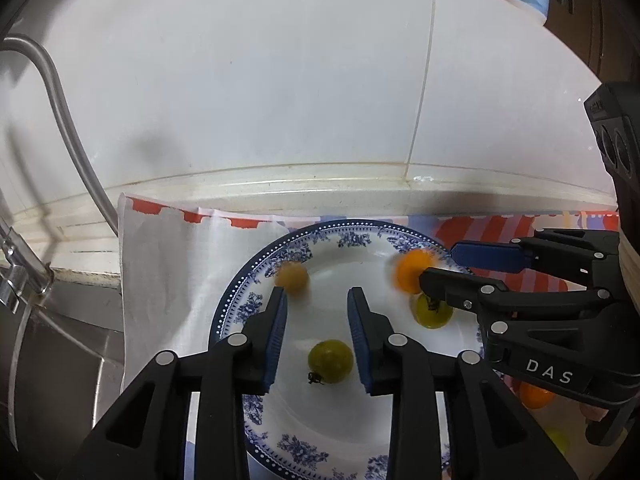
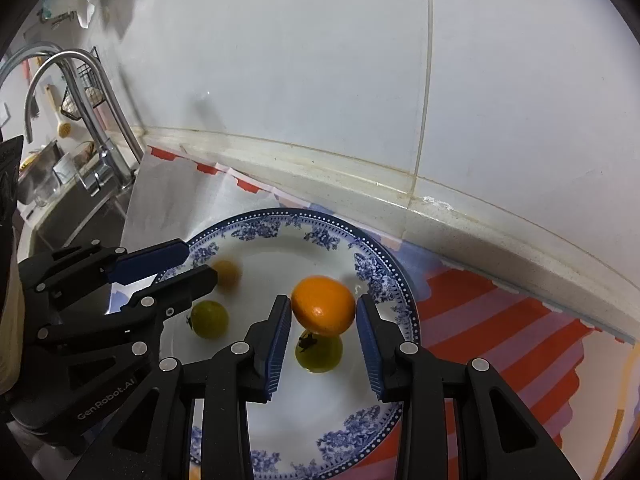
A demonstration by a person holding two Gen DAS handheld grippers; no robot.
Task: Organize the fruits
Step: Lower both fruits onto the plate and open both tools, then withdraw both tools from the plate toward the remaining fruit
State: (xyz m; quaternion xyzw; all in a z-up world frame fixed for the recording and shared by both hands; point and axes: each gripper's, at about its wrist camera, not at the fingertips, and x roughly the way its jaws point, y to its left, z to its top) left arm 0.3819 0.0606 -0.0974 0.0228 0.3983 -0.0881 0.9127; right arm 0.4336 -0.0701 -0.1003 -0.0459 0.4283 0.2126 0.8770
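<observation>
Left wrist view: a small orange fruit (image 1: 293, 277) at the far side of the plate (image 1: 256, 280) is blurred, and so is the orange (image 1: 412, 272) by the right gripper (image 1: 440, 266). More fruit (image 1: 534, 396) beyond the plate's right edge is mostly hidden behind that gripper. The left gripper (image 1: 318, 300) has its jaws apart, holding nothing, over a green fruit (image 1: 331, 361) on the plate. A second green fruit (image 1: 434, 312) lies partly under the right gripper's finger.

Right wrist view: the right gripper's jaws stand apart with the orange between the tips; whether the pads touch it I cannot tell. The plate rests on a red-striped cloth (image 2: 480, 320) on the table, against a white tiled wall (image 2: 320, 80), with a faucet (image 2: 76, 92) and sink at left.
</observation>
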